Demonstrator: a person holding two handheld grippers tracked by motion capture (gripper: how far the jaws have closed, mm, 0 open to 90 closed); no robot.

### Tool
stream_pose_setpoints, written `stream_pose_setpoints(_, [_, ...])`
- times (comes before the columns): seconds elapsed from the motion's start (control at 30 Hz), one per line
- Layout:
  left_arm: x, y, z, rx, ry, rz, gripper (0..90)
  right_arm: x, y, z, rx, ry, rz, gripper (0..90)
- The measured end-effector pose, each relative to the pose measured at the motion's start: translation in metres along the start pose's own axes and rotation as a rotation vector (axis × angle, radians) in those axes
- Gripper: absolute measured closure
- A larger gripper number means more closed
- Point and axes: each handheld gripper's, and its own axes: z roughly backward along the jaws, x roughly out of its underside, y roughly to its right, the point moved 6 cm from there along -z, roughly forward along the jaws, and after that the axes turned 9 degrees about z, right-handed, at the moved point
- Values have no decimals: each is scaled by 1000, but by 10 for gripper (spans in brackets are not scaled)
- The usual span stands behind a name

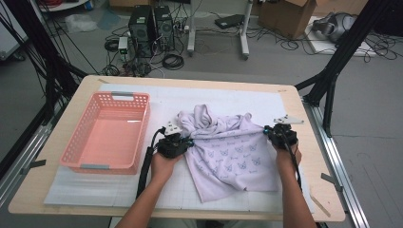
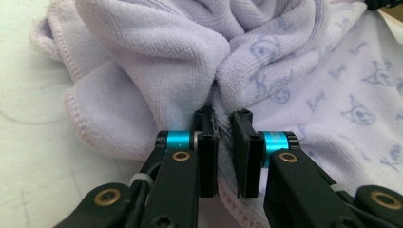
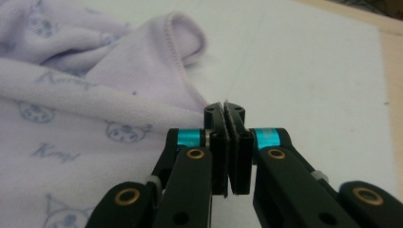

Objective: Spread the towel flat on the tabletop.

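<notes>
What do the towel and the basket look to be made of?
Towel: soft pile cloth, likely terry or microfibre, matt lilac with pale blue cartoon prints; the left gripper view shows fuzzy nap and a stitched hem. Basket: probably moulded plastic, pink and slightly glossy, with a regular grid of holes in its walls and grey handle pieces.

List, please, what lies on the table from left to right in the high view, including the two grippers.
Pink basket → left gripper, shut on the towel's left edge → lavender towel → right gripper, shut at the towel's right edge.
</notes>
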Motion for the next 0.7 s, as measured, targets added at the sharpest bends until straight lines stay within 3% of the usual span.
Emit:
stream_pose_setpoints(0.07, [-6, 1, -5, -9, 15, -13, 817, -2, 3, 0, 13, 9, -13, 887])
stream_pose_setpoints(0.13, [-13, 3, -12, -13, 29, -27, 817, -8, 11, 0, 61, 34, -68, 886])
stream_pose_setpoints(0.2, [-17, 3, -18, -20, 24, -31, 814, -8, 12, 0, 65, 38, -84, 886])
stream_pose_setpoints(0.23, [-19, 2, -20, -18, 25, -19, 797, -8, 14, 0, 60, 39, -91, 886])
stream_pose_setpoints(0.27, [-19, 2, -21, -10, 35, 4, 635, -7, 14, 2, 53, 33, -101, 875])
stream_pose_setpoints(0.3, [-19, 3, -20, 4, 25, 22, 635, -7, 14, 2, 53, 33, -101, 875])
stream_pose_setpoints(0.33, [-17, 4, -19, 17, 9, 33, 556, -6, 13, 3, 40, 38, -105, 865])
stream_pose_setpoints(0.37, [-13, 7, -15, 25, -13, 4, 472, -5, 13, 8, 14, 57, -112, 809])
stream_pose_setpoints(0.43, [-11, 9, -12, 23, -12, -13, 456, -2, 12, 13, -23, 67, -137, 763])
stream_pose_setpoints(0.57, [-2, 9, -2, 21, -45, -29, 437, -1, 9, 24, -40, 88, -127, 721])
stream_pose_setpoints(0.63, [1, 9, 9, 25, -8, -26, 439, 0, 8, 37, -52, 113, -121, 679])
stream_pose_setpoints(0.7, [6, 11, 17, 44, -5, -21, 437, 2, 6, 45, -74, 124, -121, 642])
